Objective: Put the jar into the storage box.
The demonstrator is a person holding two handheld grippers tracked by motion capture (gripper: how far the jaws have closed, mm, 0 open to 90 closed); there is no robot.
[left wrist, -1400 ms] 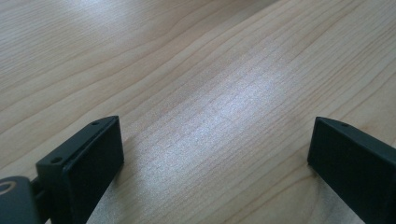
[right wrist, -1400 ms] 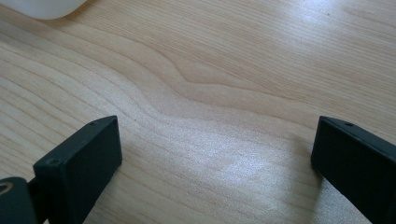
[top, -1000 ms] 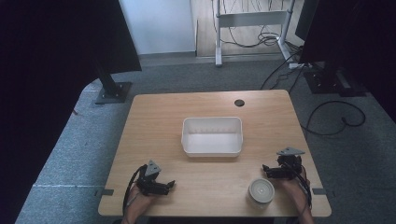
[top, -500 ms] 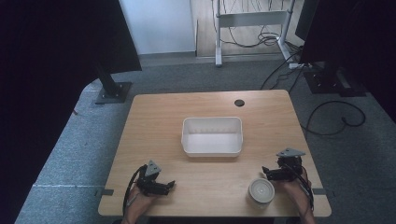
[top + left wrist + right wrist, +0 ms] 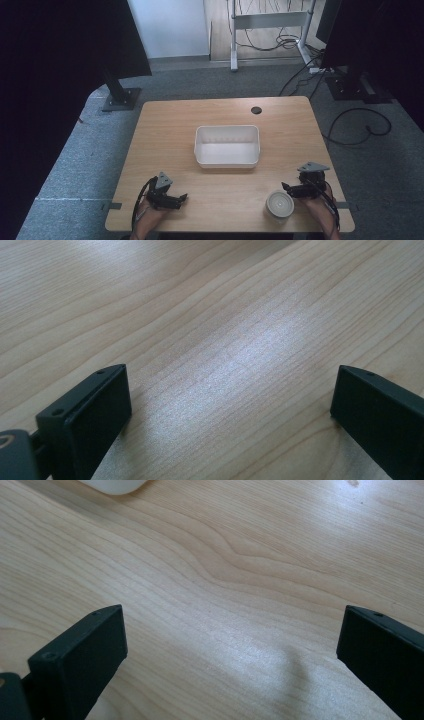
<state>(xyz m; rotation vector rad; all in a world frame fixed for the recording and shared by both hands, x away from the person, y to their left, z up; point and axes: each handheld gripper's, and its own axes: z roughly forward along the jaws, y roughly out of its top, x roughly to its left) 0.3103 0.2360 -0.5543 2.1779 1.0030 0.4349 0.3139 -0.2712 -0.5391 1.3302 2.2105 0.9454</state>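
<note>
Against the frames from a second and half a second ago we find almost no change: both grippers keep to the near edge of the wooden table (image 5: 165, 125), and the right gripper (image 5: 289, 188) may have dipped a touch. We see the left gripper (image 5: 181, 199) low at the near left corner, jaws pointing right and spread wide over bare wood. The right gripper's jaws point left, likewise wide apart, holding nothing, just beside a small white round tub (image 5: 279, 204). A white rectangular bin (image 5: 227, 159) sits mid-table, well apart from both
</note>
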